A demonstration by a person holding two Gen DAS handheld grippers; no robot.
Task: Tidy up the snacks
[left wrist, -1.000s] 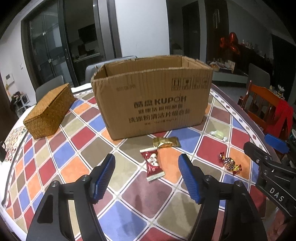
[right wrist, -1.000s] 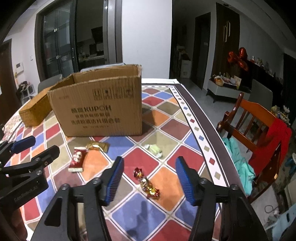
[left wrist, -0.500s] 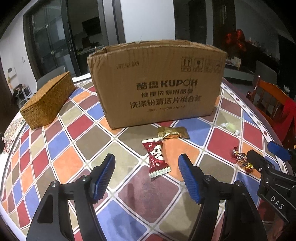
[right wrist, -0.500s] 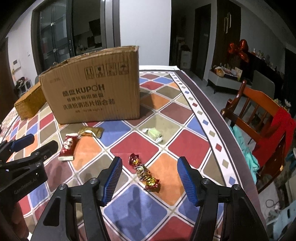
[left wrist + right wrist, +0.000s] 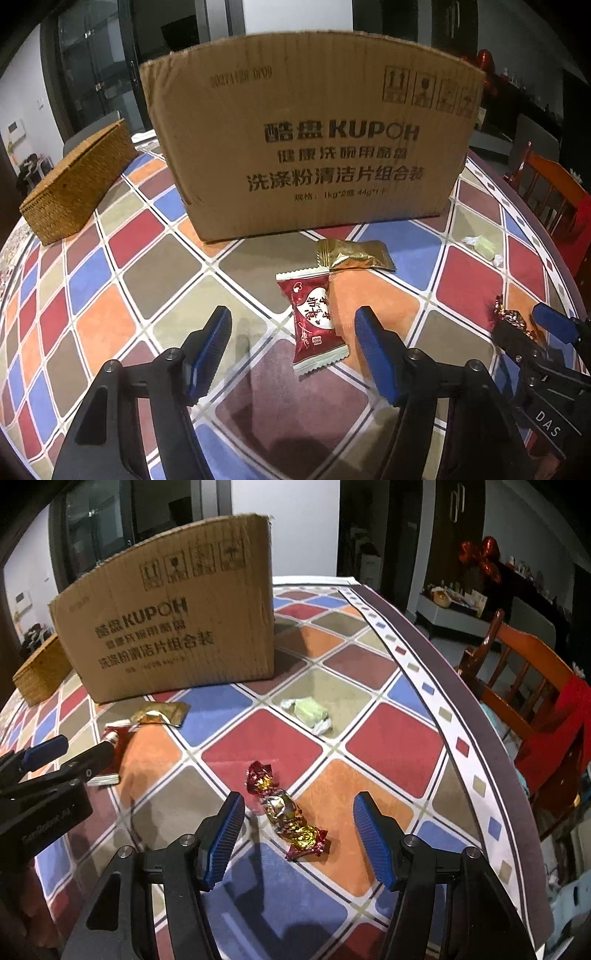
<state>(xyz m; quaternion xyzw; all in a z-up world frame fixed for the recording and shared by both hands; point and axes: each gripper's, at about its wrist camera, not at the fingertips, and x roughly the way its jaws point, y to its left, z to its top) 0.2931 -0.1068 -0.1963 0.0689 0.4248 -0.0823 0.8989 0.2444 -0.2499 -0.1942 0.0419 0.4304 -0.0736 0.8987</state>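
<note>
A red snack packet (image 5: 313,322) lies on the checkered tablecloth between the fingers of my open left gripper (image 5: 293,341); it also shows in the right wrist view (image 5: 112,751). A gold packet (image 5: 352,255) lies just behind it. A red-and-gold foil candy (image 5: 286,814) lies between the fingers of my open right gripper (image 5: 299,829); it also shows in the left wrist view (image 5: 511,317). A pale green candy (image 5: 309,712) lies farther off. A tall cardboard box (image 5: 306,147) stands behind the snacks.
A woven wicker box (image 5: 75,182) sits at the left of the table. The table's right edge (image 5: 491,771) curves close by, with a wooden chair (image 5: 524,686) and red cloth beyond it. Each gripper shows at the side of the other's view.
Both grippers have moved forward and down toward the table. The red packet now sits between the left fingers, the foil candy between the right fingers. Both stay open.
</note>
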